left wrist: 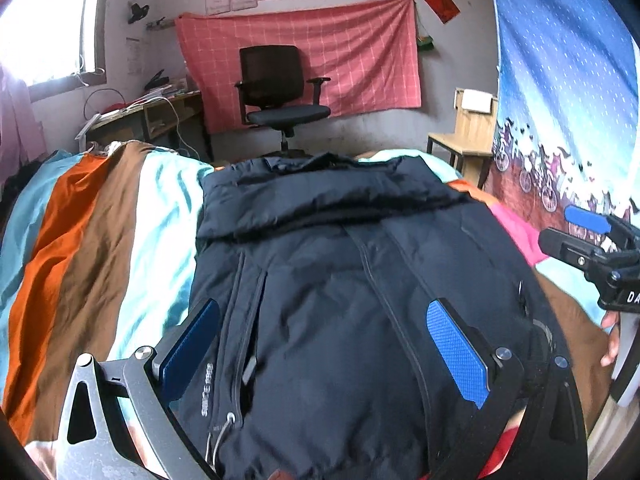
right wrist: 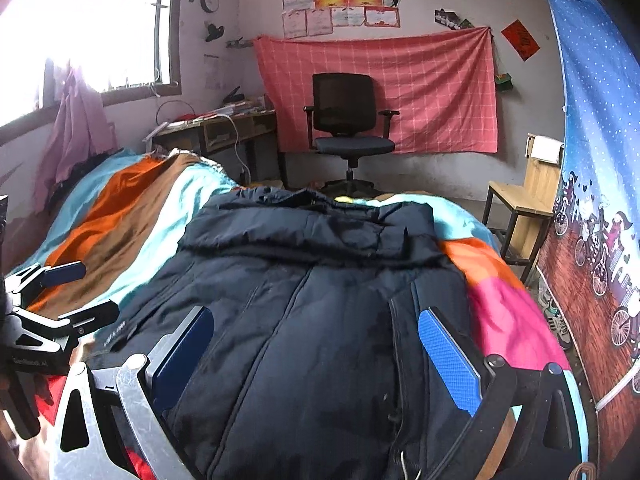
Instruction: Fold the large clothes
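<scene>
A large dark navy padded jacket lies front up on the striped bed cover, zipper closed, its top part folded over at the far end; it also shows in the right wrist view. My left gripper is open and empty, just above the jacket's near hem on its left side. My right gripper is open and empty above the hem's right side. The right gripper also appears at the right edge of the left wrist view. The left gripper appears at the left edge of the right wrist view.
The bed cover has blue, orange, brown and pink stripes. A black office chair stands beyond the bed before a red cloth. A cluttered desk is under the window, a wooden chair at right, a blue curtain beside it.
</scene>
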The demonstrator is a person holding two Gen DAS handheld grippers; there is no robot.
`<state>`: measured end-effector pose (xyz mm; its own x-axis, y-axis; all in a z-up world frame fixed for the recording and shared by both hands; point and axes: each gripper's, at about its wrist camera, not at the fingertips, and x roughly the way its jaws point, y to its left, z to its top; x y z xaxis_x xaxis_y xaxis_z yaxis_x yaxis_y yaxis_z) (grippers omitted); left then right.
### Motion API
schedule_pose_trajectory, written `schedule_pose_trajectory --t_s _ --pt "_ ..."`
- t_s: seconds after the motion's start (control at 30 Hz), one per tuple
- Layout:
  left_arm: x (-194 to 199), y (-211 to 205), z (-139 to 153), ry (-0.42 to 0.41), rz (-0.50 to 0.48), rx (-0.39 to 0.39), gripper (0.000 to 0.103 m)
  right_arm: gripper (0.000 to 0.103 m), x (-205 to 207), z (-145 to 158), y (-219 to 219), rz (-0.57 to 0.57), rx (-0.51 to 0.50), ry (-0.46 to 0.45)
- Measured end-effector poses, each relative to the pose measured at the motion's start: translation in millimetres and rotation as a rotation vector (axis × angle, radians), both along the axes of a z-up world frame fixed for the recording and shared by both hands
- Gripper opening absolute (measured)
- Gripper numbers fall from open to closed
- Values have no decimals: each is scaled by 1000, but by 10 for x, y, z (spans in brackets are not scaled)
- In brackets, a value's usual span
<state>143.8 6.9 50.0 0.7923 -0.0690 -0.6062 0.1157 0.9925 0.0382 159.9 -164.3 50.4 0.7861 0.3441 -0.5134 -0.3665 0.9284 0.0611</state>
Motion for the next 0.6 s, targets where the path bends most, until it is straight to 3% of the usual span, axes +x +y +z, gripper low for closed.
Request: schedule_pose_trajectory --t_s 0.6 --pt "-433 141 -591 153 -23 93 101 103 -428 -792 -26 147 -187 215"
